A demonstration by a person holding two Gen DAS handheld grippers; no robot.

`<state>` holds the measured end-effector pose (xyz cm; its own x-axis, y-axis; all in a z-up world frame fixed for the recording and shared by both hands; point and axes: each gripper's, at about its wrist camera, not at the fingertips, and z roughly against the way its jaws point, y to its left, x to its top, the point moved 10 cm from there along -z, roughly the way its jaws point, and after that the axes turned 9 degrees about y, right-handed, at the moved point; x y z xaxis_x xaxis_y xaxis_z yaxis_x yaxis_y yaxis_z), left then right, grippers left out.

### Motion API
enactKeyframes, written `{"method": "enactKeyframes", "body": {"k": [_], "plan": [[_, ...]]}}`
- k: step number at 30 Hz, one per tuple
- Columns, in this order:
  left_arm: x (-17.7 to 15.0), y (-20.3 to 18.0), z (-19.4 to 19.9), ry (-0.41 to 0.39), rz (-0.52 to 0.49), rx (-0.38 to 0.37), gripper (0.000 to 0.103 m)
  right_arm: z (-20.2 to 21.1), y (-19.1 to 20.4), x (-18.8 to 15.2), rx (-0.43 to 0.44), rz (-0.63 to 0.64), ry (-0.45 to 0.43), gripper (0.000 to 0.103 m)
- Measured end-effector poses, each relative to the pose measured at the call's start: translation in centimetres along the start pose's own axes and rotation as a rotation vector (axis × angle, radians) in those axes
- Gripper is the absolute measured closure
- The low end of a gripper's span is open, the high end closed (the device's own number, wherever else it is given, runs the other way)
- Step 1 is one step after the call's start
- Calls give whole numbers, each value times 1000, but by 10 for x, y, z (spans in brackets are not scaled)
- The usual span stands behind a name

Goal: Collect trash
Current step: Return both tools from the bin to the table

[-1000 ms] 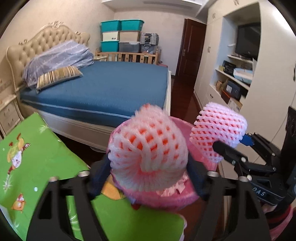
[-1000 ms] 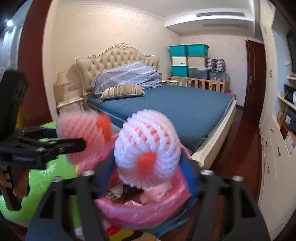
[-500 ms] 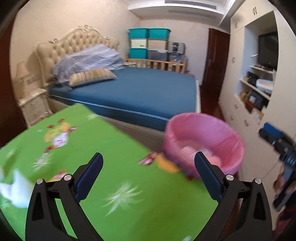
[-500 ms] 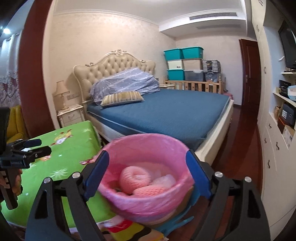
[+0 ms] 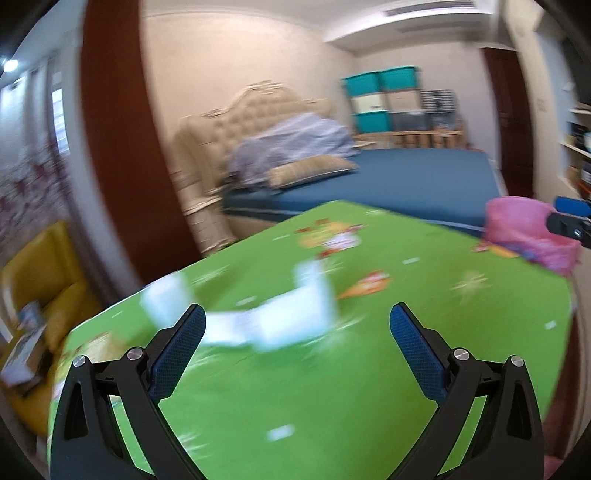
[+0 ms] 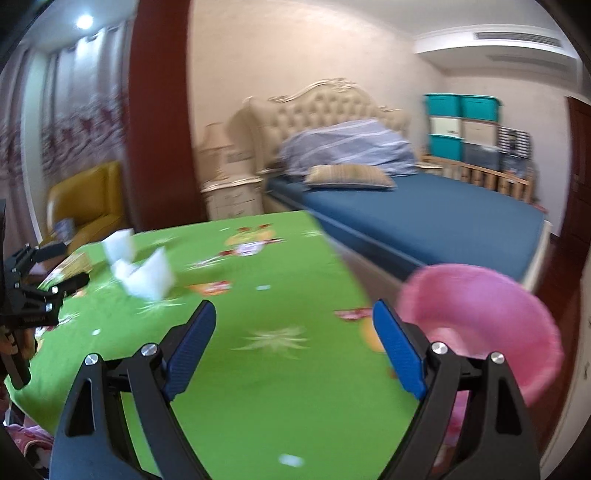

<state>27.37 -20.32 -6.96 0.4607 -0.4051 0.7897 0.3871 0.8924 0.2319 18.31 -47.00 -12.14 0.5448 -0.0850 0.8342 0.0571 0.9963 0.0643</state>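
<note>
Trash bin [image 6: 480, 325], pink-lined, contents blurred, sits beside the green table [image 6: 258, 387]; each hand-held gripper gapes empty.

Both fisheye views are evenly and brightly lit, with a ceiling spot [image 6: 84, 21] glaring at top left and daylight through the curtained window [image 6: 55, 122]. Motion blur smears nearly everything, most of all the white paper scraps [image 5: 284, 321] and the pink bin [image 6: 480, 325]. Straight lines bow near the dark rounded corners.
</note>
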Motion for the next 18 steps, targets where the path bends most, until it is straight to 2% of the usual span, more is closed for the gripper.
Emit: {"method": "enactKeyframes", "body": {"k": [6,10,13,16,18], "plan": [[-44,109,9,41,128,146,8,-49,91,-5,109,68,83,18],[-71,159,4,91,237,180,8,-85,141,-6,140,149,145,18],[-86,180,1,114,305,183,8,-111,162,-6,130,211,194,18],[-96,186,-1,122,314,207,8,-130,169,-1,119,254,231,17],[-99,183,-5,129,304,195,8,-145,170,2,111,274,268,16]]}}
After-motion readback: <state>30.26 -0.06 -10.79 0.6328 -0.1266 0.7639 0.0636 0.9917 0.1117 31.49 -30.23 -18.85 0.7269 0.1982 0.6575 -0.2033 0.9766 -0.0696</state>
